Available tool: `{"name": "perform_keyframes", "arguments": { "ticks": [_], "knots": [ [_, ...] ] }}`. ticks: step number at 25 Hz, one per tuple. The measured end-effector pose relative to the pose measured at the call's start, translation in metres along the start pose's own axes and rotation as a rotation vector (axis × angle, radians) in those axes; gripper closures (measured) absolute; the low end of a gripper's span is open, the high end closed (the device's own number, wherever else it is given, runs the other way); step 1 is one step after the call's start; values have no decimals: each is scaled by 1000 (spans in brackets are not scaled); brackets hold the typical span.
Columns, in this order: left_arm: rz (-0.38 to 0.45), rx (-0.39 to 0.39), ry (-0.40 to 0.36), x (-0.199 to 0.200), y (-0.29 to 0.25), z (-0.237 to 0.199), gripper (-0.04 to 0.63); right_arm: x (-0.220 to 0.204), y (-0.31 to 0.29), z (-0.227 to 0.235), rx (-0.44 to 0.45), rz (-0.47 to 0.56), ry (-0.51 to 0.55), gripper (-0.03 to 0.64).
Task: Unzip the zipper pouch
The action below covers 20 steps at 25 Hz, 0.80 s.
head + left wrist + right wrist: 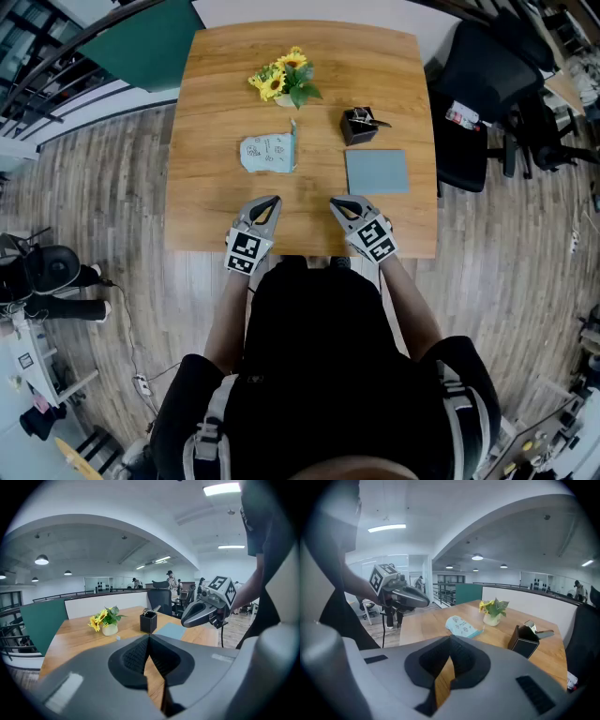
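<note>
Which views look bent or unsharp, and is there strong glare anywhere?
Head view: fisheye bends the table edges, light even, shadows soft. Left gripper view: dark round corners, ceiling light washed out. Right gripper view: same dark corners, the zipper pouch reasonably sharp.

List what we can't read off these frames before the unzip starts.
- Where the zip slider sits on the light blue printed fabric pouch: too small in head and right gripper views.
- Same pouch, left gripper view: mostly hidden behind the grey body of the left tongs.
- Contents of the black square holder: too small in every view.
- Near edge of the wooden table, head view: partly covered by the person's torso.
</note>
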<state>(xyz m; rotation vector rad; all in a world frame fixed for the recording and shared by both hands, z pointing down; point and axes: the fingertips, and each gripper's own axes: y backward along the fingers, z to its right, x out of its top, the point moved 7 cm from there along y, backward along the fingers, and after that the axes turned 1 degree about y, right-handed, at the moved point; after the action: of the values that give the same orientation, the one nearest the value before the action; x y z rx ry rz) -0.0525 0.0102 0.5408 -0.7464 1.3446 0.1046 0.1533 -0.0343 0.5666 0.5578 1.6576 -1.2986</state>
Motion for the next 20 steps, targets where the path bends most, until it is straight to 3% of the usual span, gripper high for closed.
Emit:
{"name": "perform_keyframes", "arguments": {
  "ticks": [4,10,20],
  "knots": [
    [16,-82,-3,-10,-1,-25,598,6,-25,-5,-44,-32,-29,614],
    [41,-86,-22,-24,-9,-61,598,17,-49,-7,-107,0,-89,612],
    [-106,-46,-177,-39,-51,-68,597,11,-63,8,-97,-54,-125,612]
  ]
}}
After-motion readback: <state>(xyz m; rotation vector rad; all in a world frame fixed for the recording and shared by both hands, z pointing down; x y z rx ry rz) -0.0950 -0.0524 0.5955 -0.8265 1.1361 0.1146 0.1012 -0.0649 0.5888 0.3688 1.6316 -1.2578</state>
